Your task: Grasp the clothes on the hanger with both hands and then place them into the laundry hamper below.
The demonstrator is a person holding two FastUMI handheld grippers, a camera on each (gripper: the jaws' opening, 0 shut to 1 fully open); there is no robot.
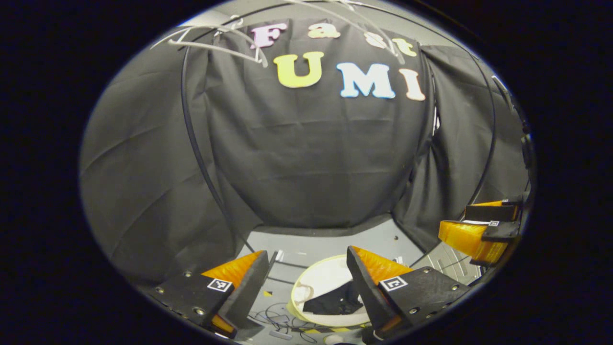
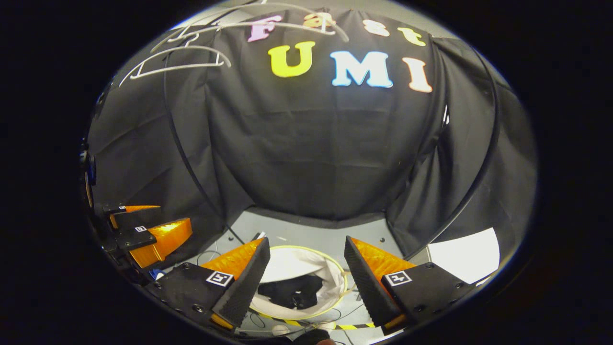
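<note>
A dark garment (image 1: 334, 303) (image 2: 289, 291) lies crumpled inside the round white laundry hamper (image 1: 320, 280) (image 2: 292, 262) on the floor below. My left gripper (image 1: 306, 282) hangs above the hamper, open, with nothing between its fingers. My right gripper (image 2: 306, 280) is likewise open and empty above the hamper. The right gripper (image 1: 481, 230) also appears at the right edge of the left gripper view, and the left gripper (image 2: 143, 230) at the left edge of the right gripper view. Bare white hangers (image 1: 210, 40) (image 2: 182, 57) hang at the top.
Black cloth walls enclose the booth on all sides. A thin black cable (image 1: 196, 143) runs down the wall. Loose wires (image 1: 273, 318) and yellow-black tape (image 2: 306, 325) lie on the grey floor by the hamper. A white panel (image 2: 464, 261) sits at lower right.
</note>
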